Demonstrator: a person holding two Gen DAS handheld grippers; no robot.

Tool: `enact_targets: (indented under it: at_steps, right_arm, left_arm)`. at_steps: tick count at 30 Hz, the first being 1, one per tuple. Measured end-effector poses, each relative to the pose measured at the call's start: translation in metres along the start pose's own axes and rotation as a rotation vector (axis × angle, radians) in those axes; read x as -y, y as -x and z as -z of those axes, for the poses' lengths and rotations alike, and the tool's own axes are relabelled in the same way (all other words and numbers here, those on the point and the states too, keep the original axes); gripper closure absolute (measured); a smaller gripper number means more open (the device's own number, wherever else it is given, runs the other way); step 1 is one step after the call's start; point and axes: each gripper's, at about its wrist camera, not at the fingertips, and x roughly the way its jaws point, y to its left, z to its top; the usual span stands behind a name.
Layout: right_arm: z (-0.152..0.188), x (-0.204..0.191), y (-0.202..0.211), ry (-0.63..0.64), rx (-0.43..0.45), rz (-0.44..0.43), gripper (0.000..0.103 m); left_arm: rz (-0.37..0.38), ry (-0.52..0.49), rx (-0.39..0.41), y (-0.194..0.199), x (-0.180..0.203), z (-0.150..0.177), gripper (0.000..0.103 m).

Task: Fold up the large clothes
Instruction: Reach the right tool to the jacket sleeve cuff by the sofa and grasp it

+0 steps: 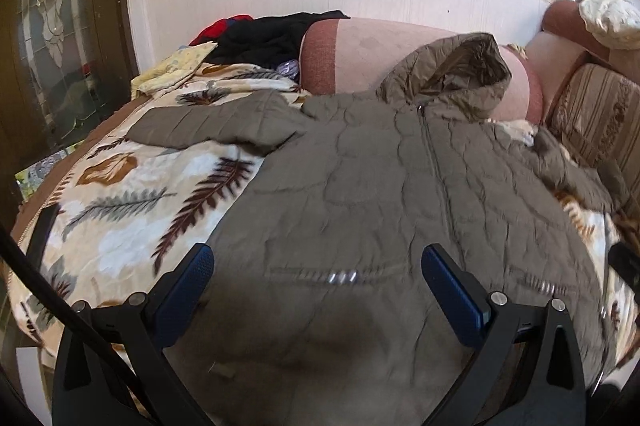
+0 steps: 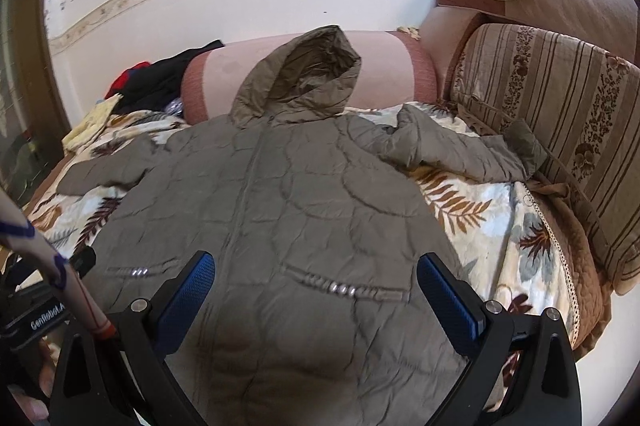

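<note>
An olive quilted hooded jacket [image 1: 384,193] lies spread flat, front up and zipped, on a leaf-patterned blanket [image 1: 120,193]. It also shows in the right wrist view [image 2: 280,209]. Its hood [image 2: 308,73] rests against a pink bolster. Its left sleeve [image 1: 212,121] and right sleeve [image 2: 460,149] stretch out to the sides. My left gripper [image 1: 316,266] is open and empty, just above the jacket's lower left part. My right gripper [image 2: 316,270] is open and empty above the lower right part, near a pocket zip [image 2: 340,290].
A pink bolster [image 2: 400,69] lies behind the hood. A striped cushion [image 2: 560,129] stands at the right. A pile of black, red and yellow clothes [image 1: 256,41] lies at the back left. A glass-panelled door [image 1: 60,45] is at the left.
</note>
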Motion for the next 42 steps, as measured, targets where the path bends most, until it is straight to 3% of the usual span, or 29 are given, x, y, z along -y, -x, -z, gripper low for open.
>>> enact_targets:
  at_steps: [11, 20, 31, 36, 42]
  right_arm:
    - [-0.031, 0.026, -0.036, -0.036, -0.007, 0.097, 0.0]
    - [-0.057, 0.042, -0.072, -0.013, -0.043, 0.213, 0.0]
    - [-0.079, 0.081, -0.117, -0.055, -0.112, 0.298, 0.001]
    - [-0.086, 0.116, -0.14, -0.128, -0.175, 0.261, 0.001]
    - [-0.096, 0.191, -0.151, -0.358, -0.202, 0.154, 0.001]
  left_arm:
    - [0.032, 0.032, 0.014, -0.061, 0.053, -0.069, 0.0]
    - [0.012, -0.063, -0.018, -0.108, 0.067, -0.067, 0.0]
    - [-0.002, -0.034, -0.027, -0.116, 0.055, -0.07, 0.0]
    - [-0.01, -0.04, -0.041, -0.123, 0.056, -0.069, 0.0]
    - [-0.016, -0.044, -0.042, -0.128, 0.056, -0.07, 0.0]
